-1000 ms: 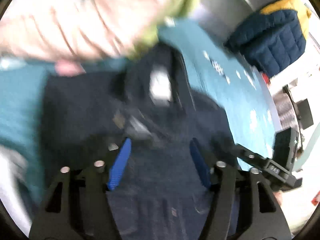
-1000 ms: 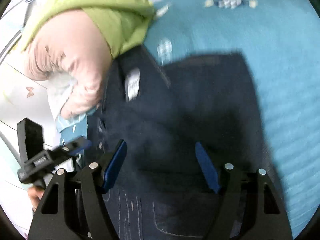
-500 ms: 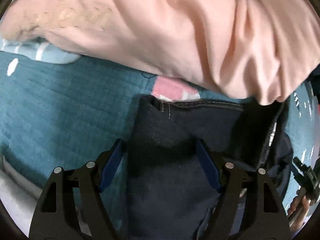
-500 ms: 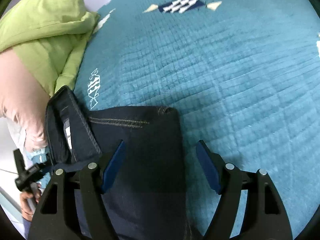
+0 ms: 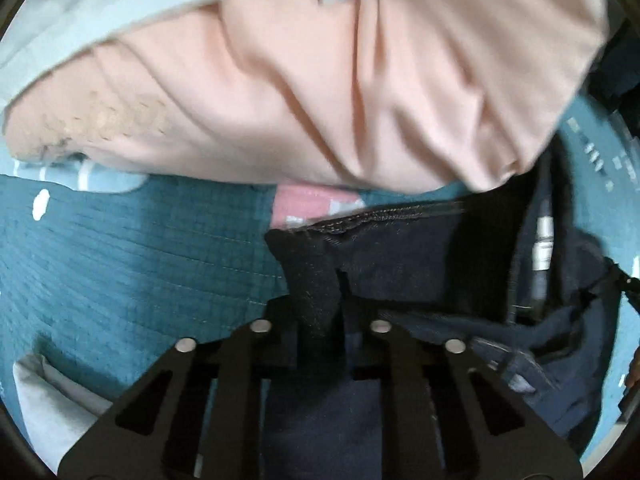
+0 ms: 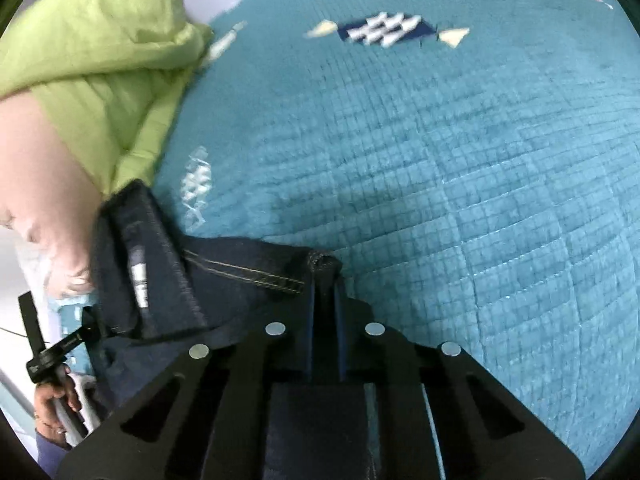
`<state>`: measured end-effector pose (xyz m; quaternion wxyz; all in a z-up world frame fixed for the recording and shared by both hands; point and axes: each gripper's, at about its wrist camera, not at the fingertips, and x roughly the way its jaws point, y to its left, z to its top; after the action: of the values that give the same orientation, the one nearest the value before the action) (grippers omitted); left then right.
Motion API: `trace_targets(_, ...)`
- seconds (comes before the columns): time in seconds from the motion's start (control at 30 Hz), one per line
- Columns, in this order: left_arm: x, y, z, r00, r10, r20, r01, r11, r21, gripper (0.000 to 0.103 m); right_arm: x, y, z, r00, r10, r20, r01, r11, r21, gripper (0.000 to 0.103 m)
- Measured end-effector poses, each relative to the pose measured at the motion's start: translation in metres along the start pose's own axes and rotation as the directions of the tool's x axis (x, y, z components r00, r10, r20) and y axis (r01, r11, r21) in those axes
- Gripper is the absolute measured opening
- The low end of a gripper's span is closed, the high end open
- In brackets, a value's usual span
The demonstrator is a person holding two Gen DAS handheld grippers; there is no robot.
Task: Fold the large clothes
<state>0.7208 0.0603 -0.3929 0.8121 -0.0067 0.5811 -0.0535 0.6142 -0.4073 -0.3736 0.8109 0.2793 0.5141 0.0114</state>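
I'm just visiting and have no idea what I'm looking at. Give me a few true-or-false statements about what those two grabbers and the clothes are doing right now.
1. Both grabbers have their jaws shut on the dark jeans. True; the left gripper and right gripper each pinch a corner.
2. The jeans lie on a red blanket. False; it is a teal quilt.
3. A pink garment is piled just beyond the jeans. True.
4. The green garment is held by the right gripper. False; it lies untouched on the quilt.
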Motion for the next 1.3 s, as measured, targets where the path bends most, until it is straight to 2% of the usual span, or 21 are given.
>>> trace_targets(0.13,-0.057,-0.002,-0.021,0.988,-0.119,0.1,0.118,0.993,0.016,0.011,-0.043,0.01,-0.01,0.99,0.121,0.074,-0.119,0.993,-0.022,0.006)
trace_targets(0.23,-0.099,-0.004,-0.043,0.973,-0.17,0.159,0.163,0.985,0.057,0.009,-0.076,0.028,-0.028,0.979,0.168,0.115,-0.16,0.984,-0.083,0.006)
trace_targets(0.4,-0.164,0.008,-0.072,0.939,-0.252,0.233,0.244,0.968,0.061,0.009,-0.136,0.038,-0.071,0.956,0.242,0.168,-0.223,0.967,-0.125,0.006)
trace_targets(0.53,-0.207,0.025,-0.124,0.921,-0.3,0.247,0.29,0.954,0.078,0.009,-0.18,0.029,-0.116,0.946,0.271,0.179,-0.249,0.959,-0.136,0.006)
trace_targets(0.57,-0.209,0.025,-0.13,0.92,-0.305,0.246,0.294,0.952,0.081,0.009,-0.19,0.026,-0.128,0.945,0.274,0.179,-0.251,0.958,-0.14,0.006)
trace_targets(0.67,-0.225,0.039,-0.179,0.916,-0.325,0.236,0.318,0.946,0.068,0.009,-0.215,0.014,-0.171,0.95,0.263,0.168,-0.24,0.96,-0.145,0.006)
trace_targets(0.77,-0.226,0.052,-0.22,0.92,-0.329,0.212,0.328,0.944,0.041,0.009,-0.231,-0.003,-0.213,0.959,0.246,0.139,-0.229,0.965,-0.126,0.006)
trace_targets(0.93,-0.207,0.073,-0.287,0.944,-0.302,0.131,0.307,0.952,-0.014,0.009,-0.228,-0.035,-0.276,0.982,0.18,0.059,-0.176,0.982,-0.068,0.006)
trace_targets(0.97,-0.196,0.078,-0.303,0.952,-0.294,0.091,0.298,0.954,-0.039,0.01,-0.22,-0.043,-0.291,0.987,0.161,0.031,-0.159,0.986,-0.049,0.006)
trace_targets(1.03,-0.183,0.079,-0.323,0.961,-0.273,0.044,0.275,0.96,-0.047,0.011,-0.205,-0.052,-0.311,0.992,0.114,-0.045,-0.116,0.993,-0.034,0.007)
trace_targets(1.1,-0.169,0.071,-0.342,0.974,-0.226,-0.015,0.226,0.974,-0.012,0.012,-0.191,-0.058,-0.326,0.994,0.04,-0.105,-0.043,0.999,-0.03,0.008)
trace_targets(1.17,-0.17,0.068,-0.352,0.984,-0.178,-0.02,0.178,0.984,-0.008,0.013,-0.186,-0.067,-0.336,0.989,-0.013,-0.145,0.014,1.0,0.002,0.011)
trace_targets(1.23,-0.184,0.072,-0.356,0.979,-0.202,0.008,0.202,0.979,-0.039,0.029,-0.194,-0.067,-0.336,0.99,0.008,-0.139,-0.005,1.0,0.02,0.011)
trace_targets(1.27,-0.194,0.074,-0.359,0.98,-0.198,0.019,0.199,0.979,-0.044,0.036,-0.204,-0.063,-0.335,0.992,-0.012,-0.125,0.012,1.0,0.006,0.011)
trace_targets(1.3,-0.205,0.076,-0.362,0.981,-0.187,0.044,0.188,0.981,-0.04,0.054,-0.212,-0.058,-0.334,0.994,-0.023,-0.108,0.021,1.0,-0.016,0.012)
